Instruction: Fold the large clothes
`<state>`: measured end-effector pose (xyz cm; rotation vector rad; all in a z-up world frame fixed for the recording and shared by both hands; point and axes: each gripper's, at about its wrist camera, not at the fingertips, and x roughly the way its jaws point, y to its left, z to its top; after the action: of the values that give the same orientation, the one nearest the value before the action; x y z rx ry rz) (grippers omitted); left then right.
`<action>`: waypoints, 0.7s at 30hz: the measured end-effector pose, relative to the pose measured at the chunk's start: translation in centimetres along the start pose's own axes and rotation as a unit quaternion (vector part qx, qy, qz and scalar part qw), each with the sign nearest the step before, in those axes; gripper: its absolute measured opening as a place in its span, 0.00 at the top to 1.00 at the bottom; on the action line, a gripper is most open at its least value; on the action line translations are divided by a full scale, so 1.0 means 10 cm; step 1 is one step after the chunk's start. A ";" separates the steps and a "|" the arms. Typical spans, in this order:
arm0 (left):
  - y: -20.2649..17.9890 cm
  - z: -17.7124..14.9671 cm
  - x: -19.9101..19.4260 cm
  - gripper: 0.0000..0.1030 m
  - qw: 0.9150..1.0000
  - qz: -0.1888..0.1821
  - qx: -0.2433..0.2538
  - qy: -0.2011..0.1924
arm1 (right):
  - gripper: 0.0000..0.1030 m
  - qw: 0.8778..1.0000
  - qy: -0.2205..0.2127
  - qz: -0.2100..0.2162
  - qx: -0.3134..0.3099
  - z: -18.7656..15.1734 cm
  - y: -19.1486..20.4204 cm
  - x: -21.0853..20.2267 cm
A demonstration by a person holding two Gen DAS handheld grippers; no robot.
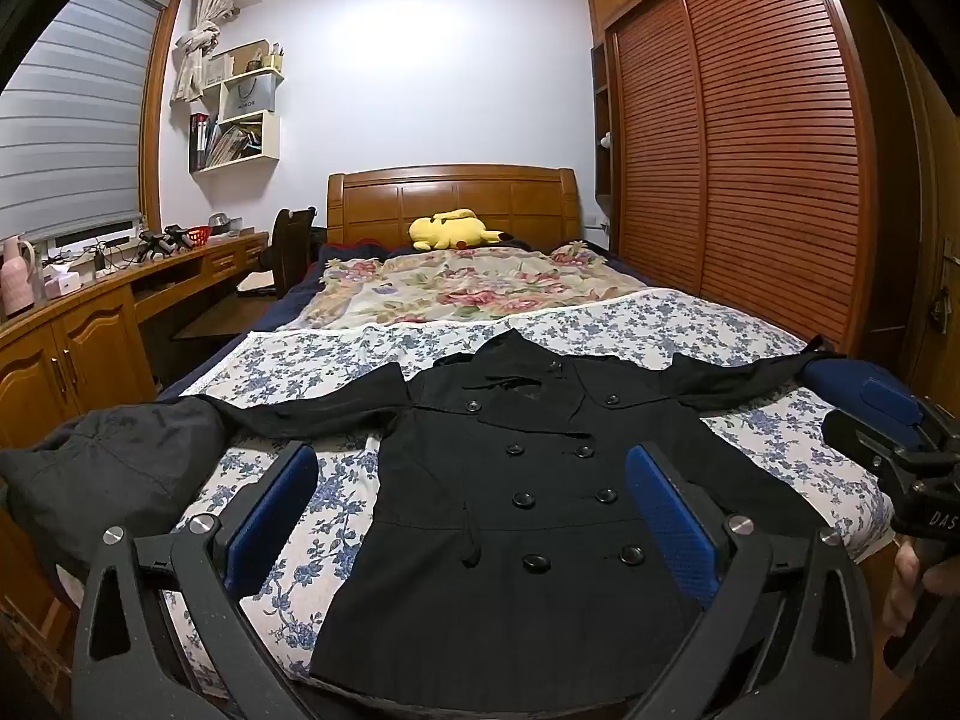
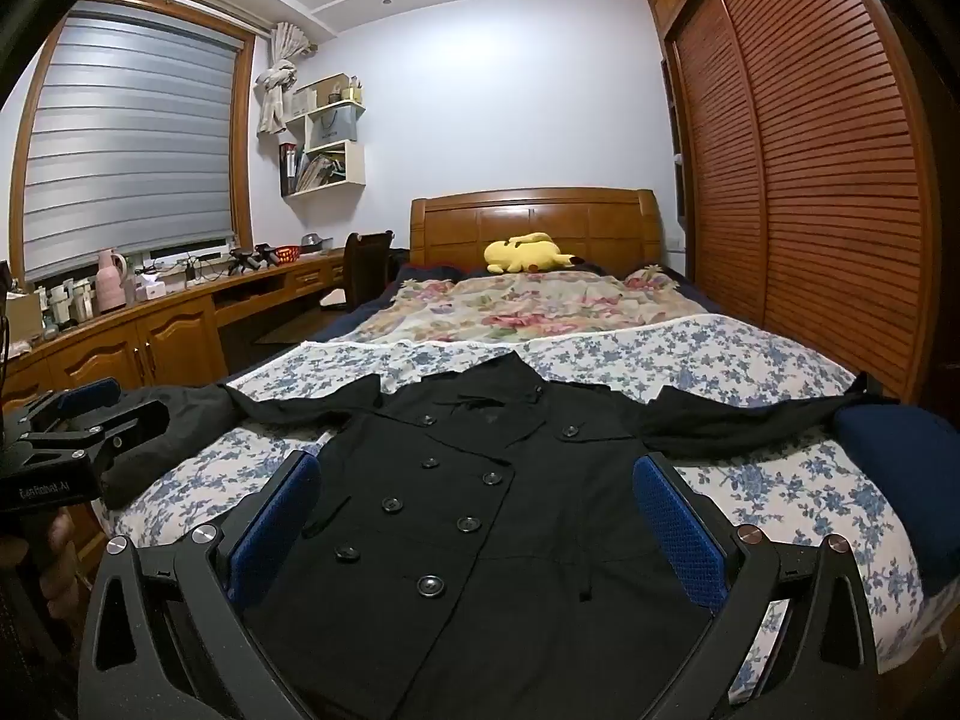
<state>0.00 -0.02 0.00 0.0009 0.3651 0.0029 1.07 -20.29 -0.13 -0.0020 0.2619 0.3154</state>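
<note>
Two grippers hang above the near end of the bed (image 1: 690, 324), and both stand fully open with nothing between their blue pads. The left gripper (image 1: 471, 483) and the right gripper (image 2: 477, 489) each look along the black coat (image 1: 510, 510), which lies flat and face up on the blue flowered sheet (image 1: 600, 324). The long axis of the coat runs along the bed: the collar points to the wooden headboard (image 1: 450, 195), the hem lies nearest to the cameras. The sleeves stretch out sideways, one to each edge of the bed. A dark grey garment (image 1: 102, 468) lies at the left edge, touching the end of the left sleeve. A yellow soft toy (image 1: 450, 228) rests near the headboard
</note>
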 end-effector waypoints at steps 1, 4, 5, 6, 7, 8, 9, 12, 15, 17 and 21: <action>0.00 0.00 0.00 0.00 1.000 -0.001 0.000 0.000 | 0.00 1.000 0.000 0.001 0.001 0.00 0.00 0.00; 0.00 0.00 0.00 0.00 1.000 -0.001 0.000 0.000 | 0.00 1.000 -0.001 0.001 0.000 0.00 0.01 0.00; 0.00 0.00 0.00 0.00 1.000 -0.001 0.000 0.000 | 0.00 1.000 -0.001 0.001 -0.001 0.00 0.01 0.00; 0.00 0.00 0.00 0.00 1.000 0.000 0.000 0.000 | 0.00 1.000 -0.002 0.001 -0.001 0.00 0.01 -0.01; 0.00 0.00 0.00 0.00 1.000 0.000 0.000 0.000 | 0.00 1.000 -0.002 0.001 -0.001 0.00 0.01 -0.01; 0.00 0.00 0.00 0.00 1.000 -0.001 0.000 0.000 | 0.00 1.000 -0.002 0.002 0.000 0.00 0.01 -0.01; 0.00 0.00 0.00 0.00 1.000 -0.001 0.000 0.000 | 0.00 1.000 -0.002 0.002 0.000 0.00 0.00 -0.01; 0.00 0.00 0.00 0.00 1.000 -0.001 -0.001 -0.001 | 0.00 1.000 -0.003 0.002 0.000 0.00 0.00 -0.01; 0.00 0.00 0.00 0.00 1.000 0.000 0.000 -0.001 | 0.00 1.000 -0.003 0.003 0.000 -0.01 0.00 -0.01; 0.00 0.00 0.00 0.00 1.000 0.000 -0.001 -0.001 | 0.00 1.000 -0.003 0.003 0.000 -0.01 0.00 0.00; 0.01 -0.01 0.01 0.00 1.000 0.000 -0.002 0.002 | 0.00 1.000 -0.001 0.004 -0.001 -0.01 0.00 0.02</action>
<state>0.05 0.07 -0.08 -0.0036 0.3688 0.0038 1.19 -20.27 -0.29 -0.0019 0.2607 0.3238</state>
